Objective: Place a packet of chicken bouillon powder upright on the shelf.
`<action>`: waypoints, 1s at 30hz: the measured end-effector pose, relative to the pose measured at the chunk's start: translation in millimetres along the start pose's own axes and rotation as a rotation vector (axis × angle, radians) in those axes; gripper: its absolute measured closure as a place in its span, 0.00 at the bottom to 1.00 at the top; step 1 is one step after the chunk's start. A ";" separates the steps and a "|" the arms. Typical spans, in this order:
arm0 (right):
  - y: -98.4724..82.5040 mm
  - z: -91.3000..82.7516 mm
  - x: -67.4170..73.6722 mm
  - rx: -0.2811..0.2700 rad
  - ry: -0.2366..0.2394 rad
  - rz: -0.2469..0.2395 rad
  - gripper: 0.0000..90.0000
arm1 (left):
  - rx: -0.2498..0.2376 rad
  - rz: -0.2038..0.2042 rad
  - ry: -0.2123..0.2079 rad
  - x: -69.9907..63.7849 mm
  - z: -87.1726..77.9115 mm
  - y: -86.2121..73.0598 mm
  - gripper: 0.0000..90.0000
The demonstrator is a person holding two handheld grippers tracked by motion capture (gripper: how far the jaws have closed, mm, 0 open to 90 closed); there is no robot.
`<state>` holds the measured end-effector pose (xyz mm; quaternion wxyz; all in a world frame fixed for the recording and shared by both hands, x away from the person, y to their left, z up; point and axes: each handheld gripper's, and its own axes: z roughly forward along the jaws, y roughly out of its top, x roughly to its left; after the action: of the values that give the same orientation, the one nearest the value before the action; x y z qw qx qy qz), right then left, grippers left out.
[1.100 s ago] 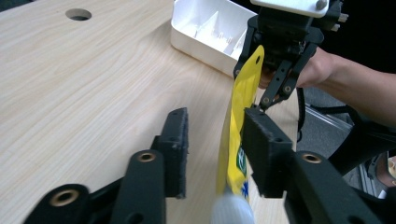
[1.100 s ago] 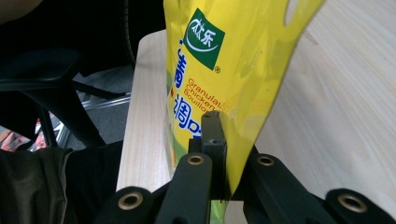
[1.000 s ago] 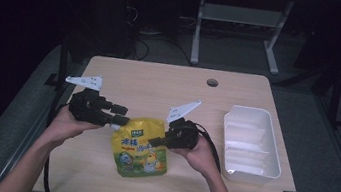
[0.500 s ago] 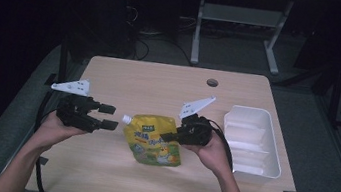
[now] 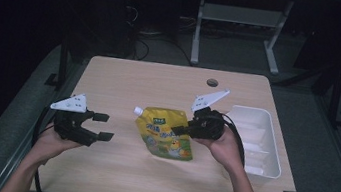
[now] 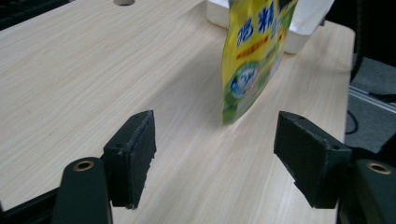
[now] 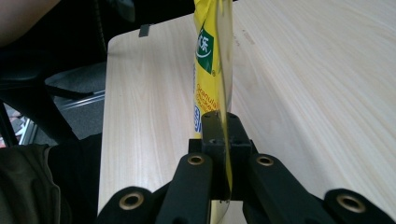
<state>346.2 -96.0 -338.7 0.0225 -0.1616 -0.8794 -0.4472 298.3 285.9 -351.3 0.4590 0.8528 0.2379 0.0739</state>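
Note:
A yellow spouted pouch (image 5: 167, 132) with green print hangs above the middle of the wooden table (image 5: 160, 82), white cap at its upper left. My right gripper (image 5: 185, 128) is shut on the pouch's right edge; in the right gripper view the jaws pinch the thin yellow seam (image 7: 223, 93). My left gripper (image 5: 102, 127) is at the table's left, apart from the pouch. Its jaws have just been opening, and nothing is between them. In the left gripper view the pouch (image 6: 252, 56) hangs beyond the wide-apart pads (image 6: 133, 161).
A white rectangular tray (image 5: 270, 160) sits at the table's right edge, just right of my right hand. A round cable hole (image 5: 212, 83) is at the back of the table. Dark floor and a desk frame lie beyond.
The left gripper let go of the pouch, opened and drew back left toward the table's edge. The right gripper lifted the pouch and carried it right, toward the tray.

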 end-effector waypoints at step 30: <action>-8.9 -55.5 -4.5 -0.057 -0.088 0.028 1.00 | 0.029 -0.005 0.050 -17.2 38.8 -60.7 0.25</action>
<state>341.9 -146.1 -313.2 -0.0144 -0.1940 -0.8641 -0.4642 276.1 277.0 -421.5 0.4406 0.8567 0.2524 0.0904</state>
